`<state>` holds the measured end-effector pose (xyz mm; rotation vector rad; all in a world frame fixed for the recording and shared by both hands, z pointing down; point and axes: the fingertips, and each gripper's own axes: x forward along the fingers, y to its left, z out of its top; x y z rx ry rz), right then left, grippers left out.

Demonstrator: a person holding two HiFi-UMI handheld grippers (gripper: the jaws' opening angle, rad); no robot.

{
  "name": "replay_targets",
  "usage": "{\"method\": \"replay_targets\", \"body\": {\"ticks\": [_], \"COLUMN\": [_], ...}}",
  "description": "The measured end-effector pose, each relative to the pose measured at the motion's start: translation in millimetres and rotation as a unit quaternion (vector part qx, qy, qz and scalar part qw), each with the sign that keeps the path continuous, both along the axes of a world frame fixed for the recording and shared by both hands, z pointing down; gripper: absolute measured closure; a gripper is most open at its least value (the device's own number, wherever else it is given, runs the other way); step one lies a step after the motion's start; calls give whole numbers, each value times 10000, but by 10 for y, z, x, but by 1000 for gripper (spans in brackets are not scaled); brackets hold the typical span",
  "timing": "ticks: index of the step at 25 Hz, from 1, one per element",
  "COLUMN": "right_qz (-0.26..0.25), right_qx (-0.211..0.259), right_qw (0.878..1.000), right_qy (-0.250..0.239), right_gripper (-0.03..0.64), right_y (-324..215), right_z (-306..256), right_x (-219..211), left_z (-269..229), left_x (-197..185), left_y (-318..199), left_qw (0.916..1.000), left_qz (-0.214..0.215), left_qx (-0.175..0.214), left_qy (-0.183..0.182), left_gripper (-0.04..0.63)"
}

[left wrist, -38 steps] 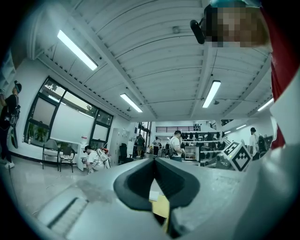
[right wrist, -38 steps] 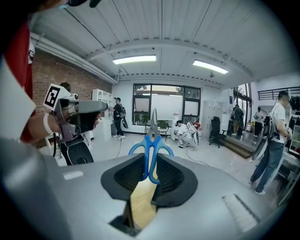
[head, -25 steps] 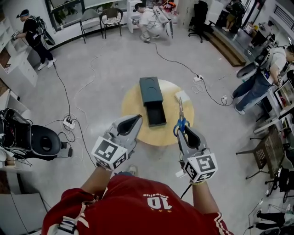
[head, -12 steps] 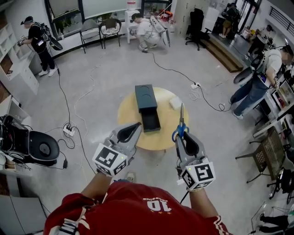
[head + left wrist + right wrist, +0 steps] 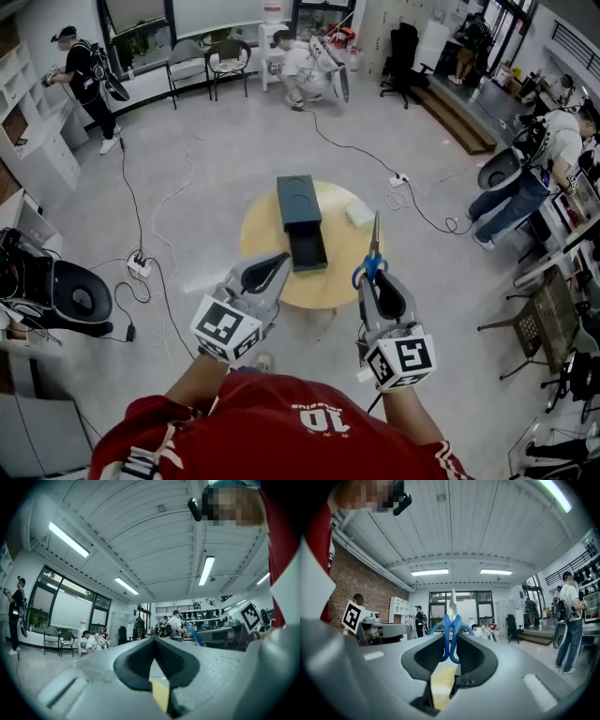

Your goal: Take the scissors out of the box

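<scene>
Round wooden worktop [image 5: 267, 239] on a cable-strewn floor [image 5: 225, 141] carries a dark oblong box [image 5: 298, 202], its drawer [image 5: 307, 249] out toward 6 o'clock. Left gripper [image 5: 279, 260] fingers clenched, empty. Right gripper [image 5: 373, 277] fingers grasp the blue-handled scissors [image 5: 375, 234] at the box's 4 o'clock, steel blades pointing to 12.

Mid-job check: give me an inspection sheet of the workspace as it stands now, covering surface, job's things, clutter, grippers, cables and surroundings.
Surface: round wooden table.
Job's things: dark box on the table, its drawer pulled out; blue-handled scissors out of the box, blades pointing away from the person.
Clutter: one small white block on the table.
Grippers: right gripper shut on the scissors' handles; left gripper shut, empty.
Cables: loose cables and a power strip on the floor.
Surroundings: people around the room; chairs by the windows.
</scene>
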<state>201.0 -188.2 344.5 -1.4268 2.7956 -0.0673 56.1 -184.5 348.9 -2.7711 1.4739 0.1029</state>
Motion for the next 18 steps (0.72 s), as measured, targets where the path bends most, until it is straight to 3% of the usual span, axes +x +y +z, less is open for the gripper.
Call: {"method": "replay_targets", "body": {"ticks": [18], "right_qz": [-147], "right_qx": [6], "right_qw": [9999], "right_qy": [82], "right_gripper": [534], "right_y": [70], "right_z": [-115], "right_x": [-317], "left_z": [-105], "left_x": [-192], "left_y": [55], "left_qw": [10000], "left_qz": [57], "left_qx": [33], "left_qy": [56], "left_gripper": [592]}}
